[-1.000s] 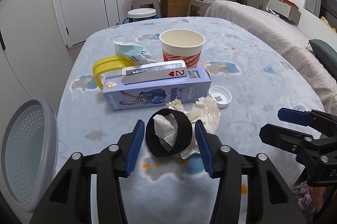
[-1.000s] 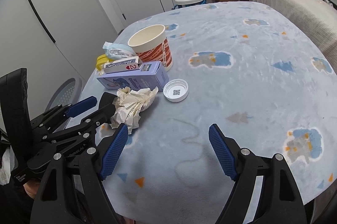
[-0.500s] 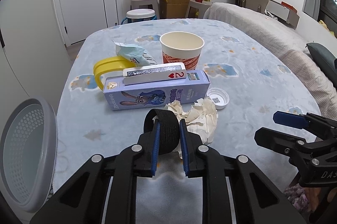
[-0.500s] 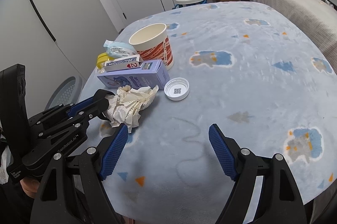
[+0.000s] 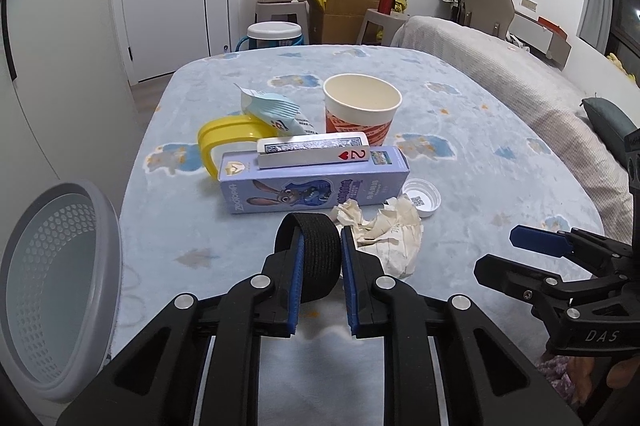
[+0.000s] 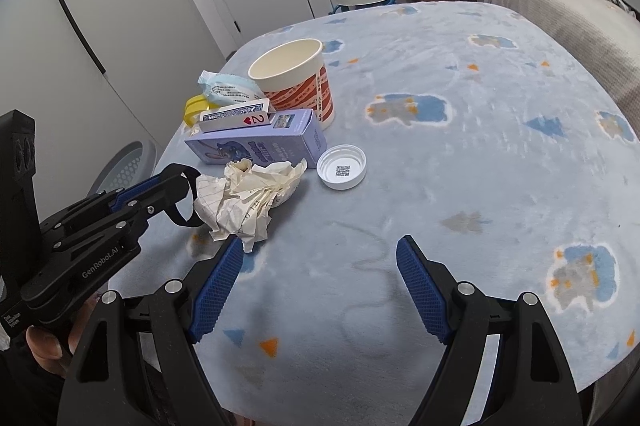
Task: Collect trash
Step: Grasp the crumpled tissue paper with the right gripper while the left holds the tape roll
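My left gripper (image 5: 320, 266) is shut on a black elastic band (image 5: 318, 258), squeezed flat between the blue pads and held just above the blue blanket; the band also shows in the right wrist view (image 6: 182, 196). Crumpled paper (image 5: 384, 234) (image 6: 248, 198) lies right of it. Behind are a purple carton (image 5: 312, 186) with a playing-card box (image 5: 316, 150) on top, a white bottle cap (image 5: 422, 197), a paper cup (image 5: 360, 110), a light-blue wrapper (image 5: 272, 114) and a yellow lid (image 5: 224, 142). My right gripper (image 6: 320, 286) is open and empty over the blanket, right of the paper.
A grey perforated basket (image 5: 52, 286) stands off the table's left edge, also visible in the right wrist view (image 6: 124, 166). The blanket-covered table (image 6: 480, 146) stretches to the right. A sofa (image 5: 500, 74), boxes and stools stand behind.
My left gripper closed on the black band, squeezing the ring flat, and has lifted it slightly back from the crumpled paper. The right gripper has stayed open and nearly still.
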